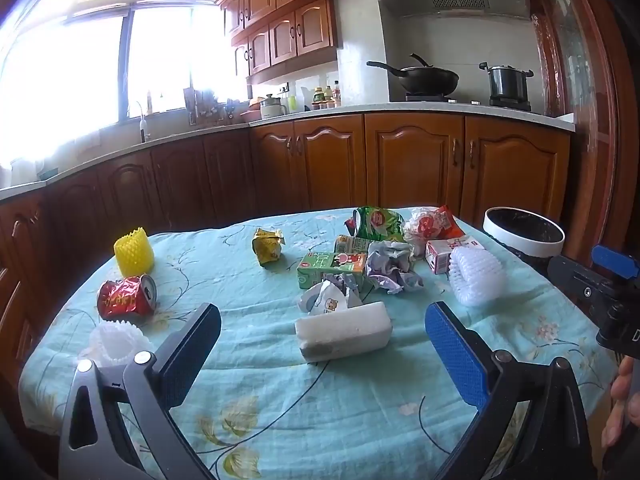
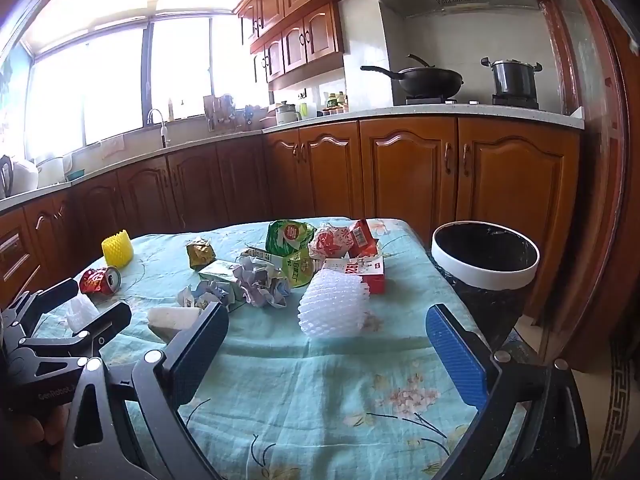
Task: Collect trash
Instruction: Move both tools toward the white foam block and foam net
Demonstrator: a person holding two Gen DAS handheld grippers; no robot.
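Observation:
Trash is scattered over a table with a light blue flowered cloth (image 1: 280, 408). My left gripper (image 1: 322, 340) is open, and a white foam block (image 1: 344, 334) lies on the cloth just beyond its fingers. My right gripper (image 2: 326, 344) is also open, with a white foam fruit net (image 2: 334, 306) lying ahead of it. A crushed red can (image 1: 126, 296), a yellow foam net (image 1: 133, 254) and another white net (image 1: 116, 342) sit on the left. Crumpled paper (image 1: 390, 266), a green carton (image 1: 332, 270) and snack wrappers (image 1: 376, 222) are piled mid-table. A black bin with a white rim (image 2: 484, 260) stands at the table's right edge.
Wooden kitchen cabinets (image 1: 412, 160) run behind the table, with a wok (image 1: 428, 78) and a pot (image 1: 508, 80) on the stove. In the left wrist view the right gripper's body (image 1: 600, 292) is at the right edge, with a person's hand (image 1: 624, 400) below it.

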